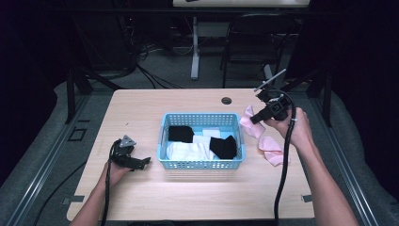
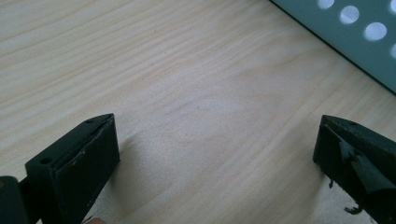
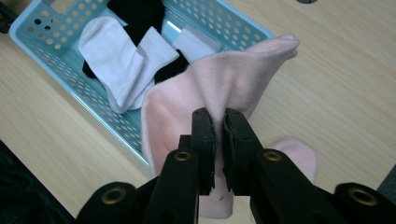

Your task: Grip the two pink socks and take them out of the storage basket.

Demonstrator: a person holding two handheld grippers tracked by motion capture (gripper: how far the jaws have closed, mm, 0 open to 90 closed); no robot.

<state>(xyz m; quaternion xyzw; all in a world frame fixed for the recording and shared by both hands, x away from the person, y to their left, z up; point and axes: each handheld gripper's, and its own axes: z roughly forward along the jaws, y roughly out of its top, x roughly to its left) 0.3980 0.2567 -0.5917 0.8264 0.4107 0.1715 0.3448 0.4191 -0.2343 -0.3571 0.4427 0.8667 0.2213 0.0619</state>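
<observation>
Black jaws of the right gripper are pinched tight on a fold of a pink sock, which hangs lifted over the near corner of the blue basket. In the high view the right gripper is held above the table just beside the basket's right rim, with the sock draped below it. A second pink sock lies flat on the wooden table to the right of the basket, close to the right hand. Inside the basket lie white socks and black socks, mixed together. To the left of the basket, the left gripper rests on the table in the left hand, near the basket's left wall. Its own view shows its jaws spread wide apart over bare wood, holding nothing, with a corner of the perforated basket wall at the upper right.
</observation>
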